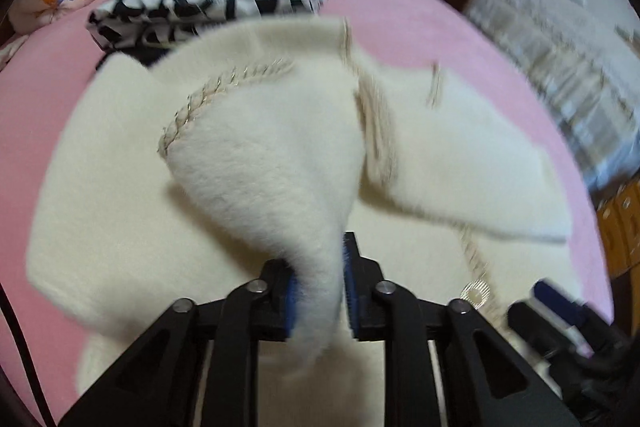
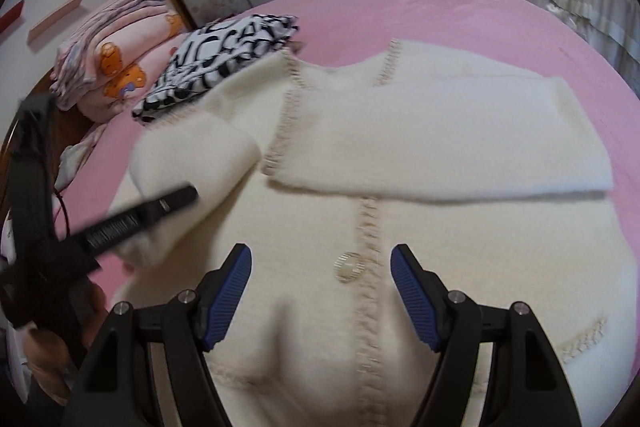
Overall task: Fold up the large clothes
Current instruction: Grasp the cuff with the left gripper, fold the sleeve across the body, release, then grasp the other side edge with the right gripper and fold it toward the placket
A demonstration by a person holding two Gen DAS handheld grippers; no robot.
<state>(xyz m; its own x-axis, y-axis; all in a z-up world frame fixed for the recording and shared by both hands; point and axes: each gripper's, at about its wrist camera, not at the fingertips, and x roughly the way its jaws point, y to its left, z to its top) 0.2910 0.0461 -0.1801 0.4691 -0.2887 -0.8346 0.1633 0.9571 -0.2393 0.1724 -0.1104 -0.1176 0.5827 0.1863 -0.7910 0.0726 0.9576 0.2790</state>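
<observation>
while the cream cardigan (image 2: 400, 227) lies spread over most of the pink bed (image 2: 440, 11), its far corner right beside the black-and-white folded cloth (image 2: 224, 63) near the head end, the left tool (image 1: 318, 291) is clenched on one fuzzy sleeve (image 1: 276, 163) and holds it up off the body. right tool (image 2: 320, 291) is released, pads wide apart over the button (image 2: 349, 266), gripping nothing. other sleeve's already folded across the chest.

Folded patterned garment (image 2: 224, 55) beside cardigan (image 2: 440, 227)
</observation>
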